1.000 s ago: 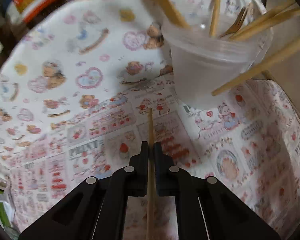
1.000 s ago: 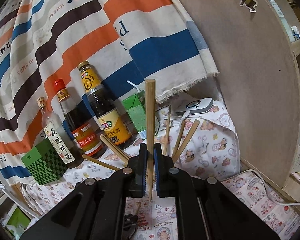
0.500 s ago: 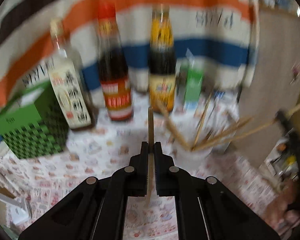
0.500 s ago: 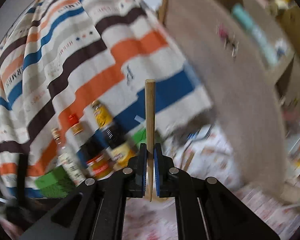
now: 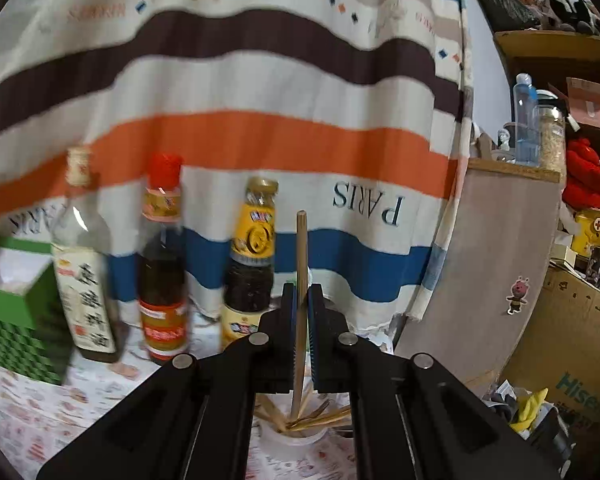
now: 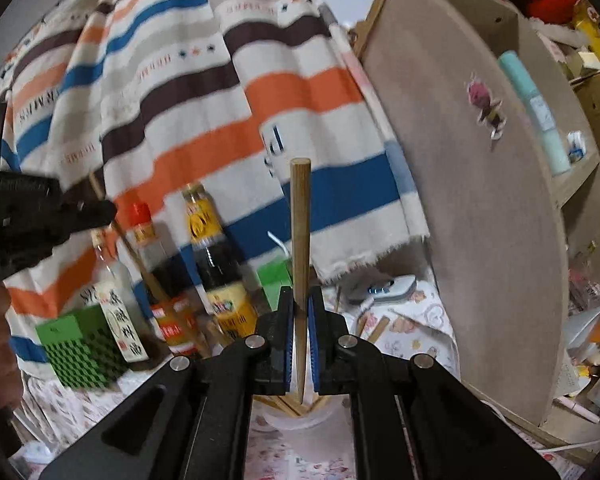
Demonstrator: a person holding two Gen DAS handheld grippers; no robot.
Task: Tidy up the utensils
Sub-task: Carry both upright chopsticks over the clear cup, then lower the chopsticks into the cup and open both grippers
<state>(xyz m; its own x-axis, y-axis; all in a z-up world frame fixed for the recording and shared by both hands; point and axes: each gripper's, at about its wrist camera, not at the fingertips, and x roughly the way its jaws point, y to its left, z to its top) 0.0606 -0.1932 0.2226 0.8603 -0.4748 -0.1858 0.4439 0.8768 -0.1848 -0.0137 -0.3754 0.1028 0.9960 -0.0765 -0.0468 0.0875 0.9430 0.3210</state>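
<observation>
Jaws of both grippers are clamping one wooden chopstick each, left gripper (image 5: 301, 336) and right gripper (image 6: 300, 338) hanging above the plastic cup (image 5: 296, 438). Keeping each chopstick (image 5: 300, 300) upright, tip over the cup mouth below, seems wise before releasing.

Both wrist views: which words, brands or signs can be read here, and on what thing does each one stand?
"PARIS": on the striped cloth, printed upside down.
"Hise", cut off by the frame edge: on the cardboard box.
A red cross sign: on the yellow box.
Chinese characters, too blurred to read: on the clear bottle.
Small orange lettering in the cloth's pale stripes: too blurred to read.
</observation>
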